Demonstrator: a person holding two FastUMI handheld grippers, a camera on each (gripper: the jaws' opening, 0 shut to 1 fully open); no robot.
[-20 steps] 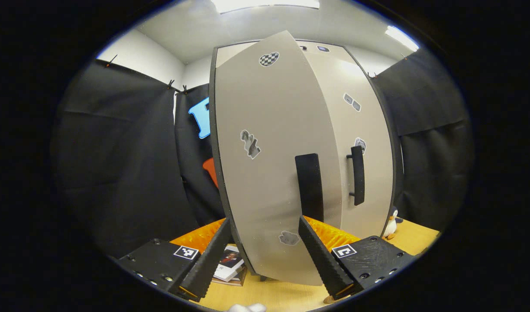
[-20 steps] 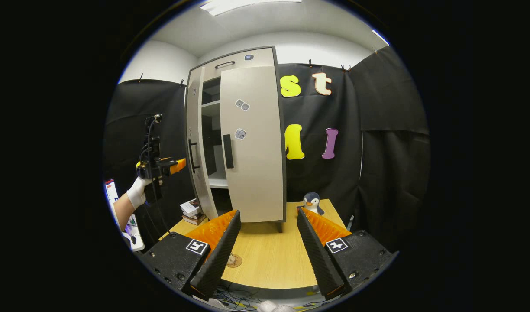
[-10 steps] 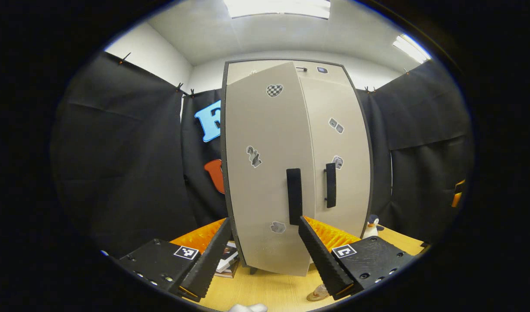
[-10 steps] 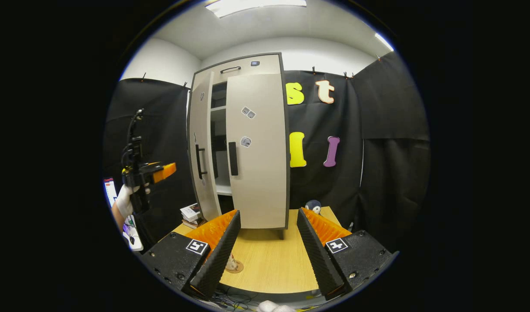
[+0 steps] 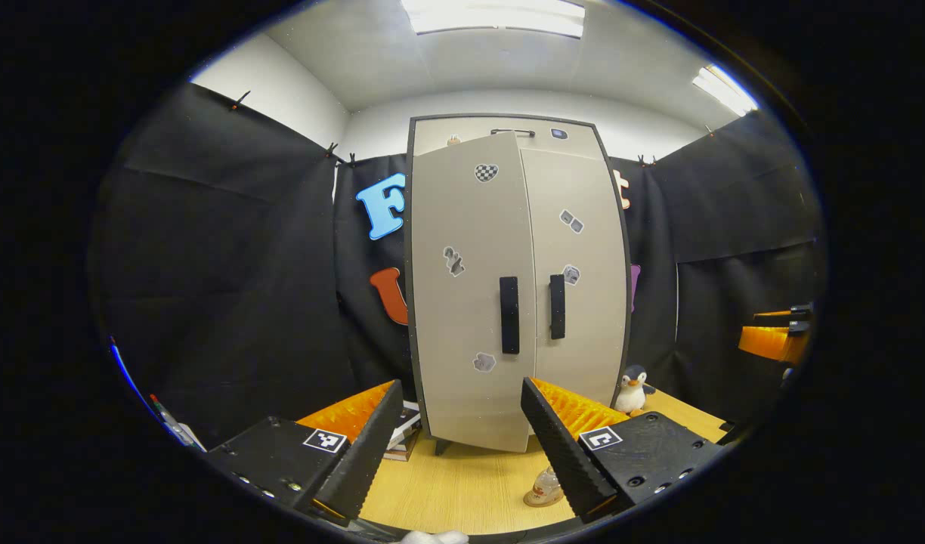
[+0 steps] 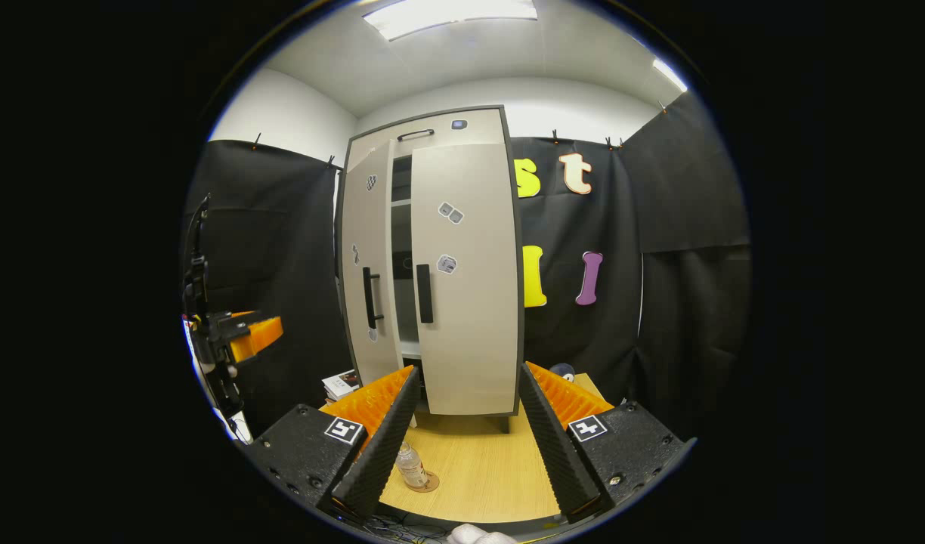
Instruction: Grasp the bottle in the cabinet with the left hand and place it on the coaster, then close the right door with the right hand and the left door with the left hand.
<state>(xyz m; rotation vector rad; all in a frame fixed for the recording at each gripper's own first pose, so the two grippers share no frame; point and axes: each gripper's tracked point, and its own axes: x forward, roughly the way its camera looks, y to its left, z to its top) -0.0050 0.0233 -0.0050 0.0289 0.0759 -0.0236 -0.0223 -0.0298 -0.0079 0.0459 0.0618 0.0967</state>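
The tall beige cabinet [image 5: 523, 227] stands at the back of the wooden table [image 5: 462, 491]. Its right door [image 6: 470, 279] lies flat against the frame. The left door [image 6: 368, 264] stays slightly ajar, and a narrow gap shows shelves inside. A small clear bottle [image 6: 411, 465] stands upright on a round coaster [image 6: 425, 483] near the table's front; it also appears as the bottle [image 5: 544, 487] beside my left finger. My left gripper [image 5: 462, 453] is open, back from the left door's handle [image 5: 509, 313]. My right gripper [image 6: 462, 446] is open above the table, holding nothing.
A toy penguin [image 5: 632, 389] sits to the right of the cabinet's foot. A stack of books [image 6: 341, 383] lies at its left foot. In the right gripper view the left gripper [image 6: 239, 340] hangs at the far left. Black cloth walls the booth on both sides.
Both grippers have pulled back from the cabinet, which looks smaller now. The left door has swung most of the way in, and the left gripper has come away from it.
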